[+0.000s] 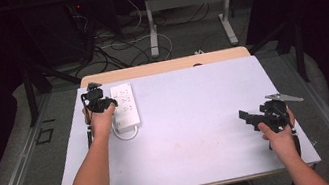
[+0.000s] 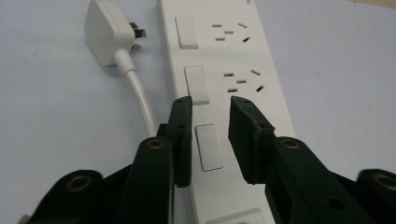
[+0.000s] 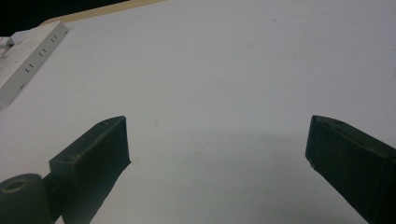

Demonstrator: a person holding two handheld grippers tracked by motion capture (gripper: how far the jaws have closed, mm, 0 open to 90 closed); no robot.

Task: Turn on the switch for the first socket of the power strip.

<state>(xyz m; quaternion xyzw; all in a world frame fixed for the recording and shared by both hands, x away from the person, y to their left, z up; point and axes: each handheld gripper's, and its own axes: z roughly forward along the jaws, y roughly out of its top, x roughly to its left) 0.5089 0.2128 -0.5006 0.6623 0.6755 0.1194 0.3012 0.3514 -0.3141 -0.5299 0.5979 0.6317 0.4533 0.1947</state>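
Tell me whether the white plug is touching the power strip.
Apart. The left gripper view shows the plug lying on the table beside the power strip, its prongs pointing toward the strip with a strip of bare table between them.

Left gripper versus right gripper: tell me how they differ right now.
The left gripper hangs over the white power strip, its jaws a narrow gap apart; the right gripper has its jaws spread wide. The left gripper's jaws frame a rocker switch; the right gripper's frame only bare table. Both have black jaws holding nothing.
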